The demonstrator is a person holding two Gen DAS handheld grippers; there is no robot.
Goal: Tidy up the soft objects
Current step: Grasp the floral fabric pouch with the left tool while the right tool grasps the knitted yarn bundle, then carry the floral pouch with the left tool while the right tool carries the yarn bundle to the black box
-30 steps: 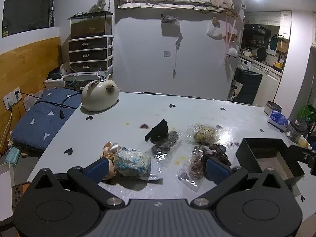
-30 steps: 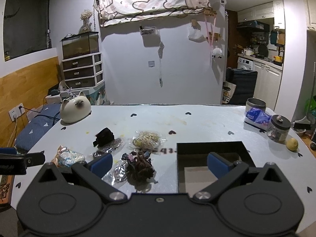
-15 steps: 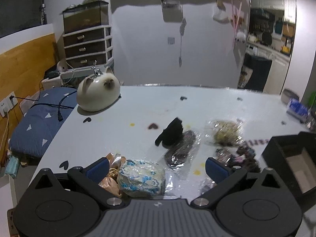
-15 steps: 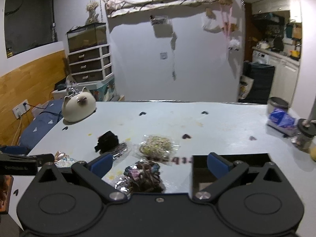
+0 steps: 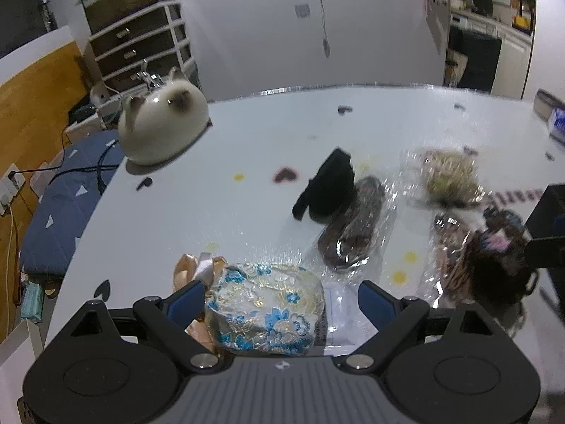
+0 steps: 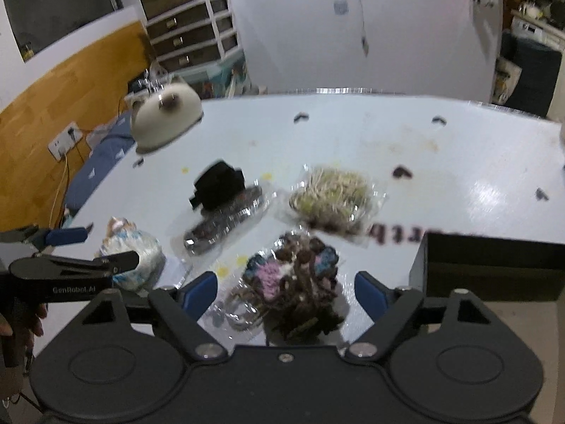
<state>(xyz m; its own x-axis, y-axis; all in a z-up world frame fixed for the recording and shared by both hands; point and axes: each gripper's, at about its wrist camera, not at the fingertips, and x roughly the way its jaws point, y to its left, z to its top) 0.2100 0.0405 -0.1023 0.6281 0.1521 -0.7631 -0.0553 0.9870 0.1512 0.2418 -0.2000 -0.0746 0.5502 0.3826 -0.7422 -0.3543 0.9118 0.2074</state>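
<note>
Blue-and-cream floral fabric, glossy under clear wrap: the floral bundle (image 5: 266, 309) sits at the near left part of the white table (image 5: 212, 212), a peach satin ribbon piece (image 5: 192, 268) touching its left side. It lies between the spread fingers of the left gripper (image 5: 279, 300), jaws wide apart w/ gaps on both sides, gripping nothing. Same bundle shows in the right wrist view (image 6: 136, 258), partly behind the left gripper's fingers.

Right gripper (image 6: 284, 288) also wide open, nothing clamped; between its fingers lies a dark tangle of scrunchies (image 6: 300, 282), brown w/ pink and blue bits, on crinkled clear plastic. Blurry, so can't tell if the pads touch it.

Further out: a clear bag of dark brown hair ties (image 5: 353, 222) just right of the bundle, a black cloth item (image 5: 328, 185) touching its far end, and a bag of pale yellowish bands (image 6: 332, 196) beyond the scrunchies. A black open box (image 6: 491, 265) stands at the right, near the scrunchies. Cream cat-shaped ornament (image 5: 162, 127) sits at the far left corner, well apart from the rest.
</note>
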